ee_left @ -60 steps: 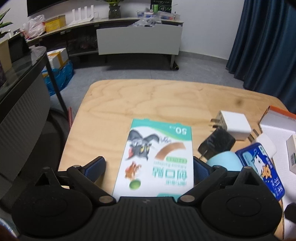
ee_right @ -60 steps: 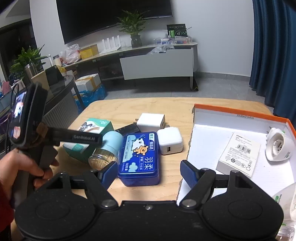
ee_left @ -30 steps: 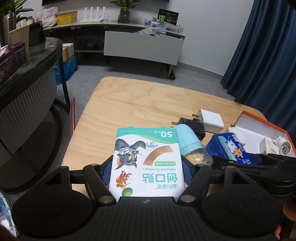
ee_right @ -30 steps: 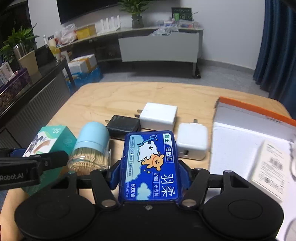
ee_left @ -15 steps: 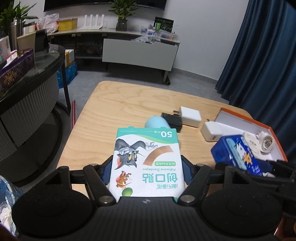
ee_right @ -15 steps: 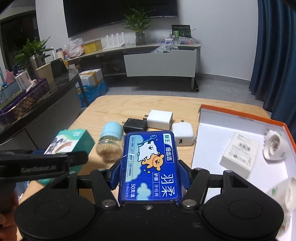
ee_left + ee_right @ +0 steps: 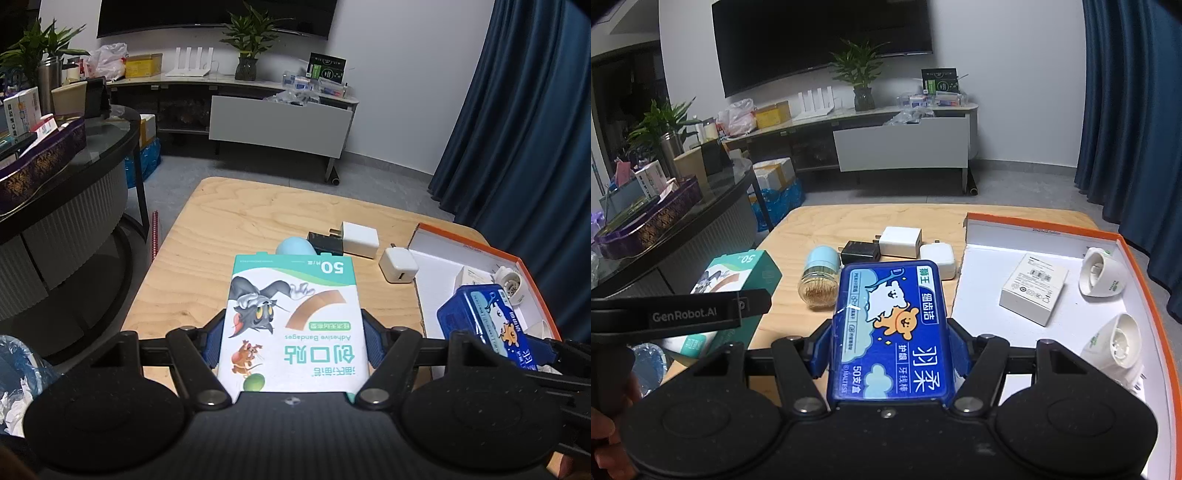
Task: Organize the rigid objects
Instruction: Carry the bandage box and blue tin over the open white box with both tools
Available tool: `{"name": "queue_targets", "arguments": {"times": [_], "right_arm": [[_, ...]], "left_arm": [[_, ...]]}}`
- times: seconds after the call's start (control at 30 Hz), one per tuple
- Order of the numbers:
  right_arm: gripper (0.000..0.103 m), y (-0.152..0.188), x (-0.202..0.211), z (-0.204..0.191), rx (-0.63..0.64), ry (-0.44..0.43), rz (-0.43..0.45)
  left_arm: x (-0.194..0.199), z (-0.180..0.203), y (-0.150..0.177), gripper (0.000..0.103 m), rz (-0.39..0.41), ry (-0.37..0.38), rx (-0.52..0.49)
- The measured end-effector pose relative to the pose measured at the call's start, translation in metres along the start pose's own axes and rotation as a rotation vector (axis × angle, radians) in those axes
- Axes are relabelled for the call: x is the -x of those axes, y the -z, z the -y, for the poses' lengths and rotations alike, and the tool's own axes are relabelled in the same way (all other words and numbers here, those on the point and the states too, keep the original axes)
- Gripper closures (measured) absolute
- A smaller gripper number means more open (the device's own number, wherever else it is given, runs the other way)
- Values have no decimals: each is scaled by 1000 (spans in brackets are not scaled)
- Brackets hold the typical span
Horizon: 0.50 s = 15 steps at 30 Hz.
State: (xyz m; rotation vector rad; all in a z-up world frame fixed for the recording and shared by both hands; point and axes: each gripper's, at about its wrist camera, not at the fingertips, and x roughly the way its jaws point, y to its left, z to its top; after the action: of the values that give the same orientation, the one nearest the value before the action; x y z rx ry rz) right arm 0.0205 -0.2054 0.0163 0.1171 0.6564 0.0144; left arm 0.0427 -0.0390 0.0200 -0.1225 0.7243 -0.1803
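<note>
My left gripper (image 7: pixel 293 341) is shut on a green and white box of adhesive bandages (image 7: pixel 291 321), held above the wooden table (image 7: pixel 229 236). My right gripper (image 7: pixel 890 349) is shut on a blue floss-pick box (image 7: pixel 890 328), lifted above the table's near edge. In the left wrist view the blue box (image 7: pixel 487 321) hangs over the orange-rimmed tray (image 7: pixel 465 242). In the right wrist view the bandage box (image 7: pixel 735 273) shows at the left, behind the left gripper's arm (image 7: pixel 683 314).
On the table lie a toothpick jar with a pale blue lid (image 7: pixel 820 280), a black charger (image 7: pixel 860 252) and two white chargers (image 7: pixel 900 242) (image 7: pixel 940 258). The tray (image 7: pixel 1045 229) holds a white carton (image 7: pixel 1034 288) and two white sockets (image 7: pixel 1102 271) (image 7: pixel 1119 341). A dark glass side table (image 7: pixel 66 177) stands left.
Both grippers have risen and drawn back from the table with their boxes held. The table objects now look smaller and farther, and more of the tray shows.
</note>
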Motion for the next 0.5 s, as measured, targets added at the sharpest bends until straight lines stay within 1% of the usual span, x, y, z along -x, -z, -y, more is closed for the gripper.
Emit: {"name": "queue_targets", "arguments": {"times": [0.5], "right_arm": [[29, 8, 16, 4, -9, -5, 23]], "left_arm": [[7, 7, 6, 31, 1, -12, -18]]}}
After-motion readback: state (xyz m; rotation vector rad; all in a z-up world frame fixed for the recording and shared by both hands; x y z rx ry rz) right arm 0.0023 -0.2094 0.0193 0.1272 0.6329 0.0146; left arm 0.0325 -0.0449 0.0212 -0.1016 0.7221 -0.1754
